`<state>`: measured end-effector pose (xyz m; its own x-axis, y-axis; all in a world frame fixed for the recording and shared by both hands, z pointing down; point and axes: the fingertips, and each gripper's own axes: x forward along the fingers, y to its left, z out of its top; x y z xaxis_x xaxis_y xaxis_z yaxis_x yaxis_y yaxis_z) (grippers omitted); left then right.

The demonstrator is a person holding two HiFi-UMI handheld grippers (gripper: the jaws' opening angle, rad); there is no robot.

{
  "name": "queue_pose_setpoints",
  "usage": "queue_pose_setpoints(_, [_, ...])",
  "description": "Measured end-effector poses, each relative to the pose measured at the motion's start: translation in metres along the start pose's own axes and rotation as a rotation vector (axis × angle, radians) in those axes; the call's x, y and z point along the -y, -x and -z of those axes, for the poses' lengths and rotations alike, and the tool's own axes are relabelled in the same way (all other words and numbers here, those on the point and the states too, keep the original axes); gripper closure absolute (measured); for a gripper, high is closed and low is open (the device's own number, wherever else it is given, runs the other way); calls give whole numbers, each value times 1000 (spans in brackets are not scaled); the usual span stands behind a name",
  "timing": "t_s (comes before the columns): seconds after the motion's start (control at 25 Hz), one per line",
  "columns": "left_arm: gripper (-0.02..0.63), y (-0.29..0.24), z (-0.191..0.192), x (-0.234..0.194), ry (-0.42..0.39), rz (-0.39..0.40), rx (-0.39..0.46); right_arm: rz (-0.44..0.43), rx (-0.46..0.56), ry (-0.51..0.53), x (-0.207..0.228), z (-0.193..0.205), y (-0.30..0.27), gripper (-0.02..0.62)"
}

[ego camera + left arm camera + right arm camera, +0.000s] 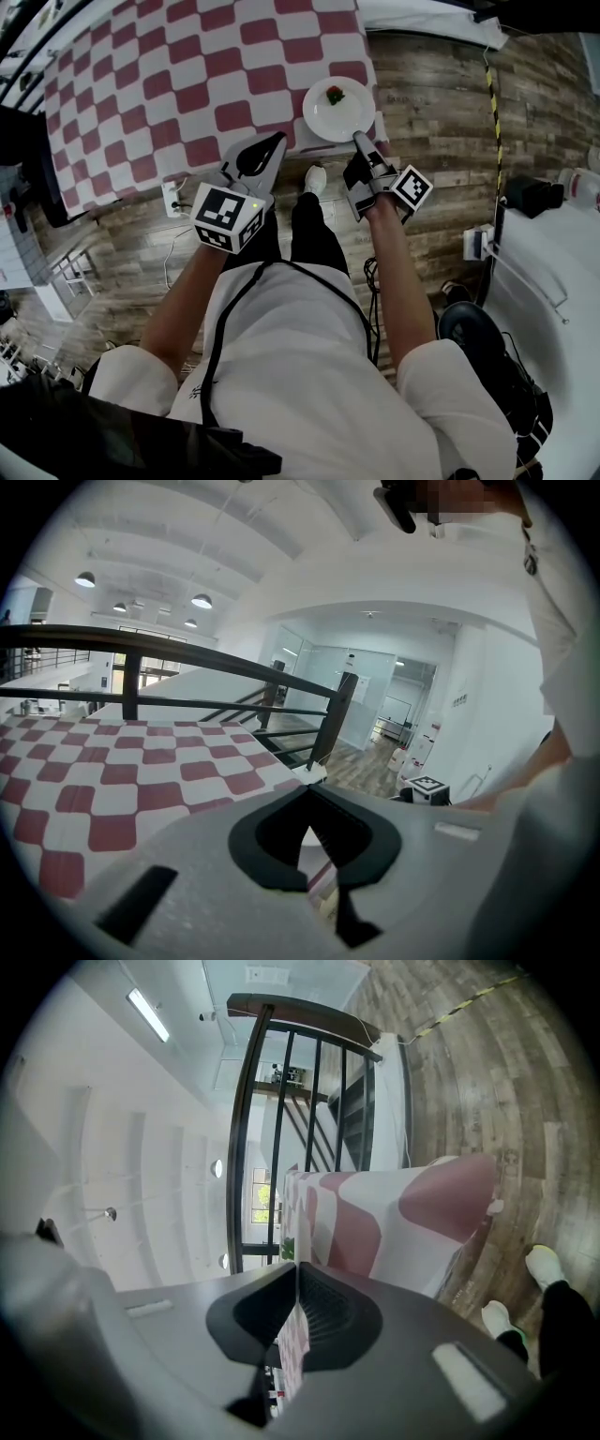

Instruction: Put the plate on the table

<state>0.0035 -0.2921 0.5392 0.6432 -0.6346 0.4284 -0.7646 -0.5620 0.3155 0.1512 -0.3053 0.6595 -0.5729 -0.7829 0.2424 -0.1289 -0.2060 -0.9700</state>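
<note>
Head view looks down over the person at the red-and-white checked, cloth-covered table (187, 84) in front of them. Farthest left, the pale grey left gripper (279, 141) hangs at the table's near edge. Its jaws are closed tip to tip on nothing, and its own view shows only checked cloth through the gap behind the tips. Just to its right, the white round plate (323, 120) is at the table's near right corner, with a small red-and-green garnish (335, 95) on it. The dark right gripper (357, 138) has its jaws clenched on the plate's near rim. In the right gripper view the plate shows as a thin white edge running out from between the pads. I cannot tell whether the plate already rests on the cloth or hangs just above it.

To finish this well, I would keep the plate level so the garnish does not slide. Its whole base should be over the table, not past the corner. Its weight should settle onto the cloth before the jaws let go, and they should draw straight back so they neither drag the rim nor snag the cloth.

I can read no writing anywhere. The marker cubes (228, 217) carry black-and-white square patterns, not words, and the small print on the person's white top (281, 347) is too small to read.
</note>
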Motion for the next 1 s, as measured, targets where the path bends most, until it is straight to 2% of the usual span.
queue_pose_setpoints(0.2, [599, -1, -2, 3, -2, 7, -2, 26, -10, 5, 5, -1, -1, 577])
queue_pose_setpoints(0.36, [598, -3, -4, 4, -2, 12, 3, 79, -12, 8, 13, -2, -2, 581])
queue_pose_setpoints(1.0, [598, 1, -15, 7, -17, 42, 14, 271, 19, -77, 30, 0, 1, 571])
